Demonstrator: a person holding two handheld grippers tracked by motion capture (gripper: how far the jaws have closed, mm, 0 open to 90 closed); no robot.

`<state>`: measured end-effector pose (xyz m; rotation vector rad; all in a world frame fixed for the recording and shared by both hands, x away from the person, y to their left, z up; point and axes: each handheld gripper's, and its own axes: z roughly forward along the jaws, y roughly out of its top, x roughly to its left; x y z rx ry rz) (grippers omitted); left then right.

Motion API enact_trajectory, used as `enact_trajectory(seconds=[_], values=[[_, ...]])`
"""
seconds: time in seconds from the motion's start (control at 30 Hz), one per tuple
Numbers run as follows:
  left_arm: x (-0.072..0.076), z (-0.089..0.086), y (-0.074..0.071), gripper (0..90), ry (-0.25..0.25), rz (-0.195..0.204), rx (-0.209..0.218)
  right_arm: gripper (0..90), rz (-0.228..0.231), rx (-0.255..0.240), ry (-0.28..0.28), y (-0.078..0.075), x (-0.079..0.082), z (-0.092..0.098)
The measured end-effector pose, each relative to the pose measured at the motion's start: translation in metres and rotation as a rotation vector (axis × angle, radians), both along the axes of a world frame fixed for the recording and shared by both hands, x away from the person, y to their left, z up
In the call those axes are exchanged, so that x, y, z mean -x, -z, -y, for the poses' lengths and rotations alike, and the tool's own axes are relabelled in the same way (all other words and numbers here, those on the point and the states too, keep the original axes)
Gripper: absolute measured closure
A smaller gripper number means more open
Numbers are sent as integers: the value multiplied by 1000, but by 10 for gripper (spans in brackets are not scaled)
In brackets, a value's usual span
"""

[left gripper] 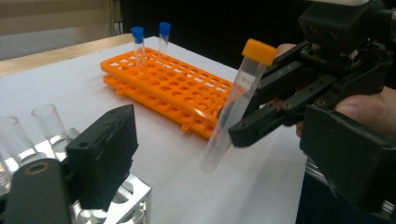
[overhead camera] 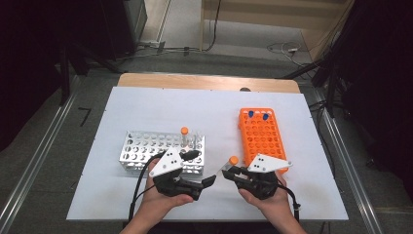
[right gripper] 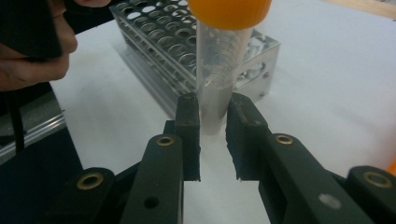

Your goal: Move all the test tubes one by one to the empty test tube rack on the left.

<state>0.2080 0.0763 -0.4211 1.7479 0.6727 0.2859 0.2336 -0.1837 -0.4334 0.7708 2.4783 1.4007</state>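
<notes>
The white-covered worktop (overhead camera: 160,105) carries two racks well apart: a flat orange plastic tube rack (overhead camera: 261,134) on the person's right, with two blue-capped tubes (overhead camera: 258,115) upright in its far row, and a silver metal tube rack (overhead camera: 160,150) on the left, which holds one orange-capped tube (overhead camera: 184,136) and some uncapped clear glass tubes (left gripper: 46,122). Above the bare worktop between the racks, near the front edge, the two hand-held tools face each other. The right tool (overhead camera: 230,170) is pinching a clear plastic tube with an orange screw cap (left gripper: 236,100) by the lower half of its barrel, its jaws pressed flat on either side in the right gripper view; the tube leans, cap uppermost, its rounded bottom hanging clear of the worktop. The left tool (overhead camera: 202,170) stands spread, nothing between its jaws, one of them over the near corner of the silver rack, and the tube is still apart from it. The step in hand looks like a transfer of this capped tube, carried in the air between the two racks and presented towards the left tool. The next move probably calls for bringing the tube in between the spread jaws, or the jaws around it, so that they can grip near the cap or the upper barrel, above the right tool's hold. The right tool should not let go until that second grip is firm, since the smooth, tilted barrel could slip and drop.
</notes>
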Motion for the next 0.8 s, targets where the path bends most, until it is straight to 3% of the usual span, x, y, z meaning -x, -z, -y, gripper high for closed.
enact_trajectory(seconds=[0.27,0.8], values=[[4,10,-1,356,44,24,-4,730,-3,17,-61,2,10,-16],[7,18,0,617,87,59,-39,730,-6,24,-119,1,19,-29]])
